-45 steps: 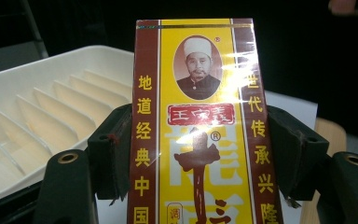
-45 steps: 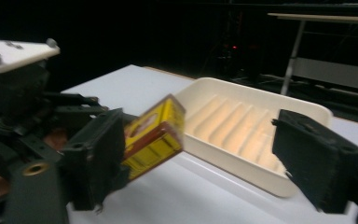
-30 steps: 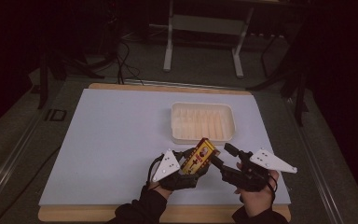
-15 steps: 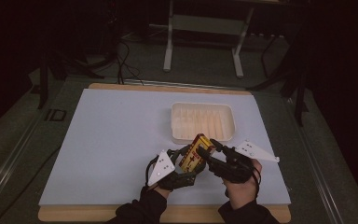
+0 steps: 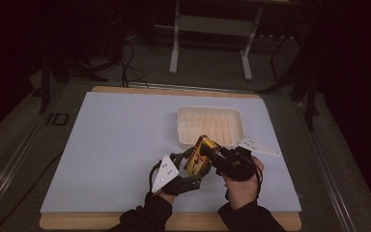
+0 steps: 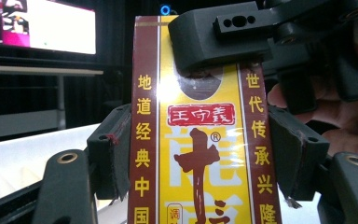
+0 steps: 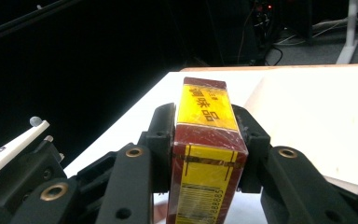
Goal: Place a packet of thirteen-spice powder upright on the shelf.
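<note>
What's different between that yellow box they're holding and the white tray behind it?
The box is yellow and dark red with printed characters; the tray is plain white and ribbed inside. The box is closed and wrapped in shiny film, the tray is open-topped and shallow. The box is held up tilted off the table, clamped by the left gripper and the right gripper; the tray lies flat on the table, untouched. Both are rectangular.

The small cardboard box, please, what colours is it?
Yellow with dark red borders, clearest in the left gripper view: small cardboard box.
</note>
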